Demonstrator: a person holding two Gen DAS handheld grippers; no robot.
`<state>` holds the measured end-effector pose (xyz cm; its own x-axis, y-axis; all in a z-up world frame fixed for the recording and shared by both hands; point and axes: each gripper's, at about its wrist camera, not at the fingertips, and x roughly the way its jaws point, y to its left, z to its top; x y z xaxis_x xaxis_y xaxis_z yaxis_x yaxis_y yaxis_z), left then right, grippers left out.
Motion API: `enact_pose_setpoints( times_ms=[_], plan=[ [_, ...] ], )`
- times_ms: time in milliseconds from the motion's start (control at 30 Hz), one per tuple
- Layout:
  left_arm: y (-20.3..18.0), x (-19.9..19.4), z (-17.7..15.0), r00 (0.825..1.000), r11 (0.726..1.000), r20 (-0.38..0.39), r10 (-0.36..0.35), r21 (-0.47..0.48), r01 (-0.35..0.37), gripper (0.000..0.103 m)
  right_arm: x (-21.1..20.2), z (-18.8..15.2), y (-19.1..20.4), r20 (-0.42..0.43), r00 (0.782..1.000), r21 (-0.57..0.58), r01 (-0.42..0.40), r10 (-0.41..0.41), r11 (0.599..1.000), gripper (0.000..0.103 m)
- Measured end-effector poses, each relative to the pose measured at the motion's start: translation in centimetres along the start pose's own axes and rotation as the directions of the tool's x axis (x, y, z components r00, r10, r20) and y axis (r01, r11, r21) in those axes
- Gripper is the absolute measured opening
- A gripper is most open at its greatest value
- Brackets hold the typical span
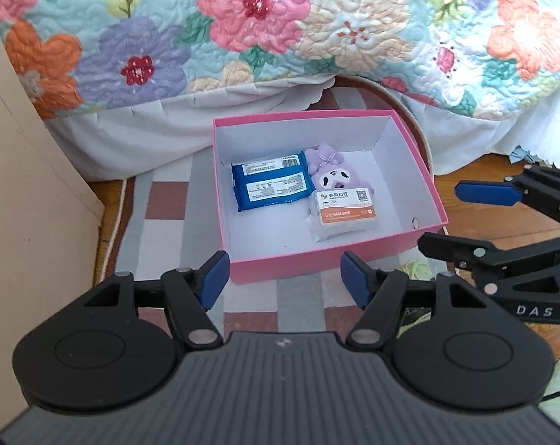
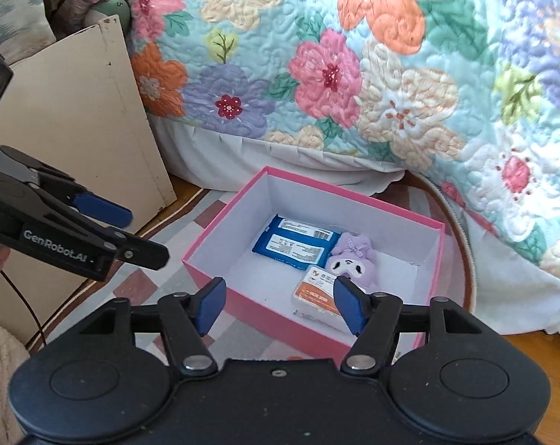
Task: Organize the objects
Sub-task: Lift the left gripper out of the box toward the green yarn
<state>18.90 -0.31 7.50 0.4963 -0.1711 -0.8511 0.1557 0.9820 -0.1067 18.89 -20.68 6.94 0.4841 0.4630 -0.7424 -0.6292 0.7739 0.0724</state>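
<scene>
Pink box (image 1: pixel 328 259) sits open on a checked rug (image 1: pixel 168 200), just in front of a bed draped with a floral quilt (image 1: pixel 242 18). White lining inside.

Three things lie in the box, grouped toward its left and middle; right part of the floor bare:
- blue pack (image 1: pixel 270 185), flat, labels up, at left.
- purple plush (image 1: pixel 330 170), just right of the pack, touching it.
- orange-and-white packet (image 1: pixel 341 213), nearer the front wall, overlapping the plush's lower edge.

From the right wrist view the same order holds: pack (image 2: pixel 294 243) toward the far left, plush (image 2: pixel 350 259) beside it, packet (image 2: pixel 317 294) closest to the camera.

Left gripper (image 1: pixel 284 278): jaws apart at a middling spread, nothing between the blue pads. It hangs above the box's near wall, clear of it, pointing down into the box.

Right gripper (image 2: pixel 280 306): jaws likewise parted, empty. Its right pad hides part of the packet, but there is no contact.

The two grippers are side by side, close but apart; each shows at the edge of the other's view.

A beige panel (image 2: pixel 75 118) stands to the left of the box, against the bed.

Wood floor (image 1: pixel 521 230) shows beyond the rug on the right.
</scene>
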Motion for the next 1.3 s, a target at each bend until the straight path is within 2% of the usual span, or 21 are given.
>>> enact_pose_setpoints(
  times_ms=[167,233,300,433,600,667,733,867,1067,1200,1300],
  plan=[
    [0.0,-1.7,-0.8,1.0,1.0,0.021,-0.001,0.009,0.0,0.066,-1.7,-0.6,0.8,0.003,1.0,0.012,-0.004,0.004,1.0,0.075],
    [-0.1,-2.1,-1.1,1.0,1.0,0.021,-0.005,0.009,0.005,0.067,-2.4,-0.9,1.2,0.008,1.0,0.003,0.0,0.0,1.0,0.088],
    [0.0,-2.4,-1.4,1.0,1.0,0.017,-0.018,0.01,0.018,0.073,-3.1,-1.4,1.6,0.017,1.0,-0.015,0.003,-0.003,1.0,0.09],
    [0.2,-3.1,-2.2,0.998,0.999,0.021,-0.052,-0.006,0.053,0.078,-3.8,-2.1,2.0,-0.008,1.0,-0.021,0.023,-0.023,1.0,0.091],
    [0.1,-3.7,-3.3,0.999,0.999,0.033,-0.038,-0.007,0.039,0.082,-4.6,-3.2,2.2,-0.02,0.999,-0.02,0.027,-0.027,0.999,0.094],
    [0.1,-4.1,-3.8,0.997,0.998,0.037,-0.062,-0.023,0.063,0.084,-5.1,-3.6,2.5,-0.015,0.999,-0.029,0.034,-0.035,0.999,0.095],
    [0.2,-4.2,-4.2,0.996,0.995,0.04,-0.084,-0.045,0.086,0.086,-5.4,-4.0,2.8,-0.016,0.999,-0.033,0.048,-0.049,0.998,0.1],
    [-0.2,-4.4,-5.2,0.994,0.995,0.048,-0.093,-0.041,0.095,0.09,-5.8,-4.7,2.8,-0.019,0.997,-0.021,0.068,-0.068,0.997,0.101],
    [-0.7,-3.4,-6.8,0.996,0.995,0.004,-0.087,-0.039,0.087,0.091,-5.7,-6.1,2.5,-0.069,0.998,0.002,0.0,0.0,1.0,0.102],
    [-1.2,-2.9,-7.5,0.996,0.995,-0.013,-0.093,-0.033,0.092,0.091,-6.0,-6.8,2.1,-0.067,0.997,0.05,-0.034,0.037,0.998,0.102],
    [-1.4,-2.6,-7.9,0.994,0.994,-0.017,-0.109,-0.028,0.109,0.096,-6.1,-7.4,1.8,-0.066,0.997,0.067,-0.045,0.05,0.997,0.102]
  ],
)
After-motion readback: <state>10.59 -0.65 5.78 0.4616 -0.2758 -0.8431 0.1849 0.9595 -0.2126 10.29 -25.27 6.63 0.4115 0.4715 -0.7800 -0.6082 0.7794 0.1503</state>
